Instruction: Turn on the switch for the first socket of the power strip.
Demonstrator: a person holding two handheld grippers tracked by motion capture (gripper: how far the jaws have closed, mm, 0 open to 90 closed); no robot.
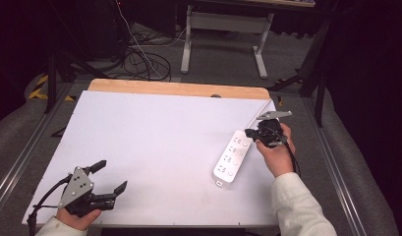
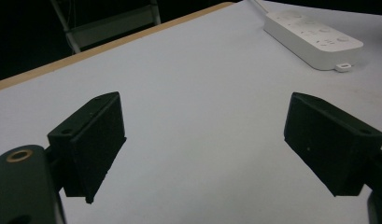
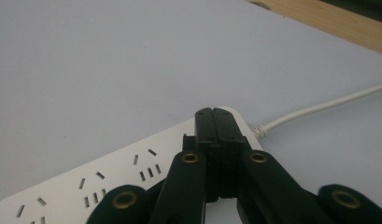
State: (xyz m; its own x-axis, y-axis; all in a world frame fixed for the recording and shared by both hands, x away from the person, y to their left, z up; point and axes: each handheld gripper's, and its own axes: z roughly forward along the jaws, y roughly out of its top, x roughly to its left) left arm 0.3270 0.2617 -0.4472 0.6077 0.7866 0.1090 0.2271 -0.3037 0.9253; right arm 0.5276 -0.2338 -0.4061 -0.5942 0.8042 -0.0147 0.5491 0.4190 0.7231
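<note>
left gripper [image 1: 108, 177] low at the near-left corner of the white table [image 1: 149, 142], jaws spread wide and empty; white power strip [image 1: 233, 156] lies flat right of centre, its cord [image 1: 255, 114] running to the far edge; right gripper [image 1: 248, 132] over the strip's cord end, jaws pressed together, gripping nothing.

Your white power strip [image 1: 233, 156] lies flat near the table's right edge, cord [image 1: 255, 115] running twd the far-right corner.
</note>
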